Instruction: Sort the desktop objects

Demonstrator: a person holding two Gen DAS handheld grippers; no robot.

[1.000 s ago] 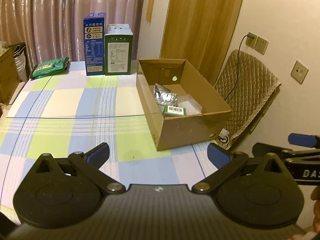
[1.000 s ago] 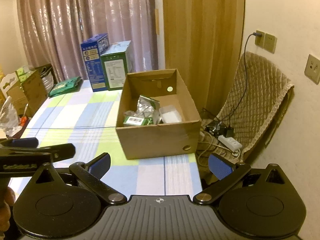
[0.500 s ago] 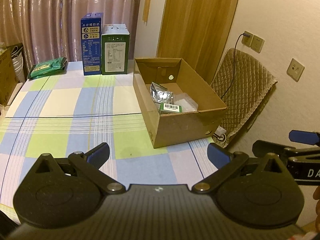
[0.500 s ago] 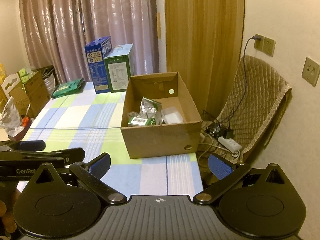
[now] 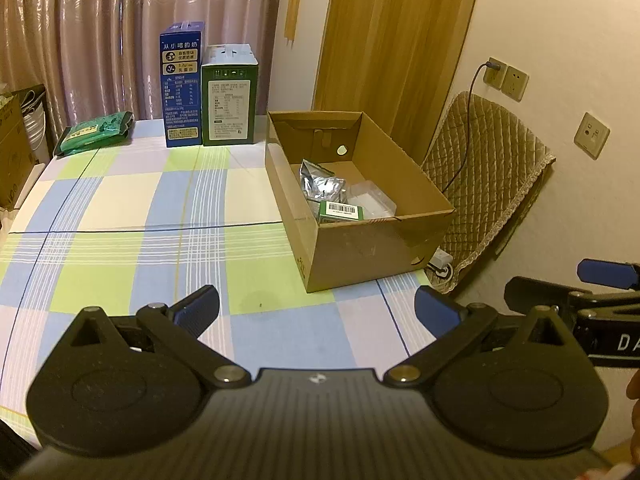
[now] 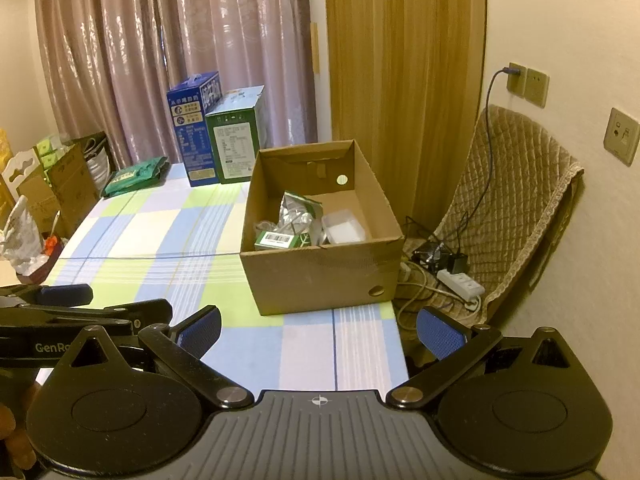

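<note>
An open cardboard box (image 5: 360, 248) (image 6: 320, 276) stands on the right part of the checked tablecloth (image 5: 132, 216) (image 6: 160, 232). Inside lie a silver foil pouch (image 5: 322, 186) (image 6: 296, 216), a small green carton with a barcode (image 5: 340, 211) (image 6: 280, 239) and a clear plastic case (image 5: 370, 202) (image 6: 344, 230). My left gripper (image 5: 316, 310) is open and empty, held back over the table's near edge. My right gripper (image 6: 318, 326) is open and empty too, beside it on the right. Each gripper shows at the edge of the other's view.
At the table's far end stand a tall blue carton (image 5: 180, 92) (image 6: 196, 128) and a green carton (image 5: 229, 98) (image 6: 236, 142), with a green packet (image 5: 94, 132) (image 6: 134, 176) lying to their left. A quilted chair (image 5: 484, 184) (image 6: 508, 208), cables and a power strip (image 6: 460, 282) are right of the table. Boxes stand at the left.
Both grippers have drawn back and risen a little, so the box and table look slightly farther away. Both stayed open.
</note>
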